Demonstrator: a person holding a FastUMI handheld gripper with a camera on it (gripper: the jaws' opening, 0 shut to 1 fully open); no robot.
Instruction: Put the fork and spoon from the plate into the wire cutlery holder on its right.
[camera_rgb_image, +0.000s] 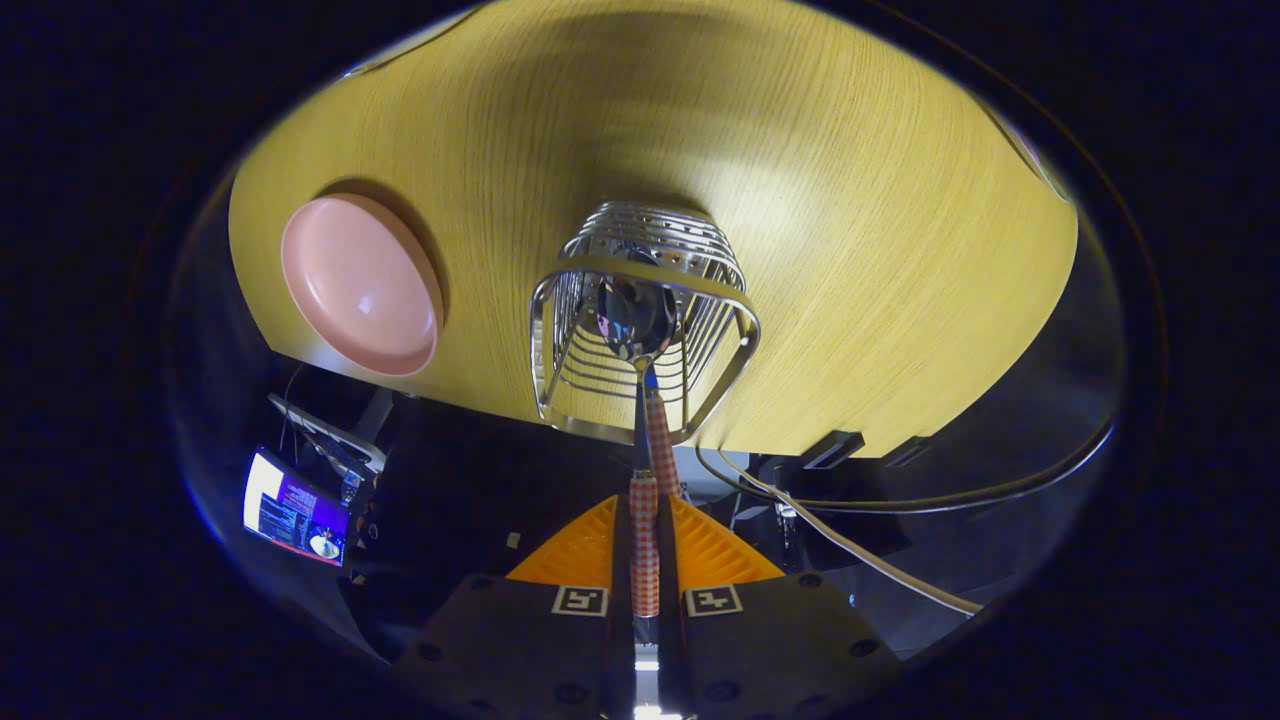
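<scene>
— Start at the left of the frame. What's on the plate?

— Nothing that I can see. The pink plate (361, 285) sits left of centre on the wooden tabletop (850, 200), and its face shows bare: no fork, no spoon lying on it.

— And the middle?

— The wire cutlery holder (645, 320) stands at the centre of the frame, straight ahead of my claw (645, 540). I'm looking down into its open top. The spoon (637, 318) hangs bowl-first inside the rim, and its checked handle runs back toward me.

— So you have it in hand?

— Yes. My claw is clenched on that checked handle; both fingers press it from either side at the lower centre of the frame.

— Is the fork in there already?

— I think so. A second checked handle (658, 440) leans just right of mine and rises out of the holder's near side, with no finger on it. I take that for the fork, though its head is hidden among the wires.

— What's left, then?

— By my reckoning, only the last bit: lower the spoon deeper and let go. Further right in the frame there is only bare wood, with cables (880, 560) below its edge.
</scene>
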